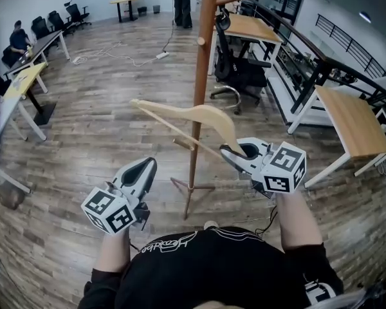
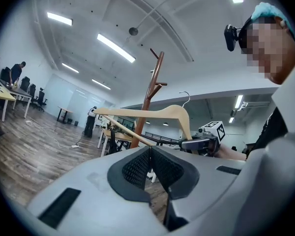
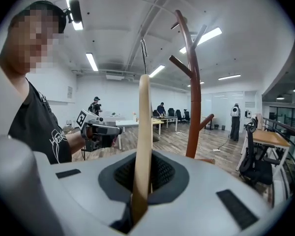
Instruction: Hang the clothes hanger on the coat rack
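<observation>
A pale wooden clothes hanger (image 1: 199, 116) with a wire hook is held in the air at one end by my right gripper (image 1: 230, 152), which is shut on it. In the right gripper view the hanger (image 3: 143, 132) stands edge-on between the pads, hook upward. The brown wooden coat rack (image 1: 201, 76) rises just behind the hanger, and its pegs branch near the top (image 3: 192, 107). My left gripper (image 1: 145, 166) floats to the left of the pole, its jaws closed together with nothing in them (image 2: 150, 163). From the left gripper view the hanger (image 2: 172, 113) crosses in front of the rack (image 2: 150, 90).
The rack's tripod feet (image 1: 192, 188) rest on the wood floor right in front of me. A black office chair (image 1: 241, 69) and desks stand behind the rack on the right, and a wooden table (image 1: 354, 121) lies farther right. People stand at the back (image 1: 180, 2).
</observation>
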Available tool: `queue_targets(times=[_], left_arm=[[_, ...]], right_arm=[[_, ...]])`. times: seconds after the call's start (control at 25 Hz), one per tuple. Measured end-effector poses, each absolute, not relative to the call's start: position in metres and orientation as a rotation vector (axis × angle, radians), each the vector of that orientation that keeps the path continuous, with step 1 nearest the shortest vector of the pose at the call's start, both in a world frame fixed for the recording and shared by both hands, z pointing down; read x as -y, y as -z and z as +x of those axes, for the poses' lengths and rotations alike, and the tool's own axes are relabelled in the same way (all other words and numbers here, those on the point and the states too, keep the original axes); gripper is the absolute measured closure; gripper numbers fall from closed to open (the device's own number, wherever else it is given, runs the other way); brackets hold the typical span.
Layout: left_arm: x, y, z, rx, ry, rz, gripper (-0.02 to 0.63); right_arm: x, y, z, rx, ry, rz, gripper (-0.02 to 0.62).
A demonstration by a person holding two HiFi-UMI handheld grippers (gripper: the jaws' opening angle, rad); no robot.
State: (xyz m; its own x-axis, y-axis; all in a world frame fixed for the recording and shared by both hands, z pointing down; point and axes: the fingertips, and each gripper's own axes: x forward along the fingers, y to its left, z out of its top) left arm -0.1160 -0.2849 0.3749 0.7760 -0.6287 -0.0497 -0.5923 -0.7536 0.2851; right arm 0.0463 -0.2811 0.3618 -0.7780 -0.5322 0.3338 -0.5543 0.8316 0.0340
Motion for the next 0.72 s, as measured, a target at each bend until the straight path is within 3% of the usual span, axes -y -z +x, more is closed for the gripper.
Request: queue_targets(times=[0.72], left_arm=[[0.348, -0.351, -0.099, 1.145, 0.202, 2.664, 0.597]], right_arm=[[0.397, -0.317, 0.057, 2.729, -0.042, 0.592, 0.557]])
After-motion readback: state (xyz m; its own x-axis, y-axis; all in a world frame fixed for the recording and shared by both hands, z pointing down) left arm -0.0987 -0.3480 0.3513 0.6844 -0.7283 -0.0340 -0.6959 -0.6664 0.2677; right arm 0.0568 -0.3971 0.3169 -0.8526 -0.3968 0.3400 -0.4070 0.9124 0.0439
